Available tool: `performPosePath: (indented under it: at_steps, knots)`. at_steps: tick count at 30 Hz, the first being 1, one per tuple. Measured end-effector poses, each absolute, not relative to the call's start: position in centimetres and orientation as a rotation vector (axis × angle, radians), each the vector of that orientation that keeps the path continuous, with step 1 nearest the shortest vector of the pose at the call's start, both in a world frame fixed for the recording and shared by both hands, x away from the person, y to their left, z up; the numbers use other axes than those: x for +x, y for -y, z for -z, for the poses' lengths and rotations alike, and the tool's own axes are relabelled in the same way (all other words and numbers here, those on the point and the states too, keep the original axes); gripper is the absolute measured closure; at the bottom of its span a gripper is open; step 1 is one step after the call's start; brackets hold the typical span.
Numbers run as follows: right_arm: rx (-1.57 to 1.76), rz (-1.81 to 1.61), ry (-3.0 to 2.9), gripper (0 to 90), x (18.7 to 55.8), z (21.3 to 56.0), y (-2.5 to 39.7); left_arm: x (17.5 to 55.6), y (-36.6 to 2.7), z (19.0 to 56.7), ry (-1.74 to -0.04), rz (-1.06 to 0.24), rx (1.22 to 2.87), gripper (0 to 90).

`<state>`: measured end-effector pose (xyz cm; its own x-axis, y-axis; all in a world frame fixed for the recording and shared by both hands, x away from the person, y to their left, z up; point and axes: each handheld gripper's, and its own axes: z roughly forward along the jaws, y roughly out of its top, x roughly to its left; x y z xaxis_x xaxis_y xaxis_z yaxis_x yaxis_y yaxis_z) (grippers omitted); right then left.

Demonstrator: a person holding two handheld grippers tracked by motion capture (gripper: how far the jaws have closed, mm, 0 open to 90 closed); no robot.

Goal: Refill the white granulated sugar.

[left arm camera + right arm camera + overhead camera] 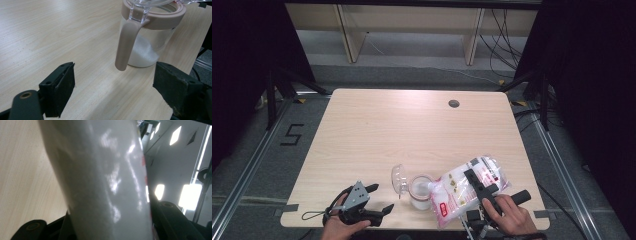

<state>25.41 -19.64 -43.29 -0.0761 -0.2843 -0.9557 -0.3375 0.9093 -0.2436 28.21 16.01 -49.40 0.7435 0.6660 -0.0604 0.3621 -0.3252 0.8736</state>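
Pale wood of the table point(377, 130) takes most of the high view, with dark curtains at both sides and grey floor behind. Near the front edge stands the jar point(421, 192), clear with a pink collar, its lid point(399, 178) flipped open toward the left, and some white powder already at the bottom. My right gripper point(477, 182) is clamped on the bag point(464, 187), a white plastic bag with red print. I hold it tilted, and its long axis runs from the upper right down to the lower left, so the lower corner points at the jar mouth and seems to touch the rim. This is the relation I must keep, I think: the corner over the opening, not beside it. My left gripper point(379, 197) rests on the table just left of the jar, jaws wide apart and holding nothing; in the left gripper view the jar handle point(125, 45) hangs straight ahead between them, so this hand is nearer for steadying. In the right gripper view the bag is pressed close and blurred. Whether powder flows at this moment I cannot tell, because the bag hides the mouth.
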Motion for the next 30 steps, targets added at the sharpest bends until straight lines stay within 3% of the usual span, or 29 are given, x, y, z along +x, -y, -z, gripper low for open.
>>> performPosePath:
  at_steps: [30]
  knots:
    - [-0.482,-0.076,-1.644,62.5,25.45,43.39,19.51,28.23,-16.01,49.44,-0.778,-0.366,1.935,17.0]
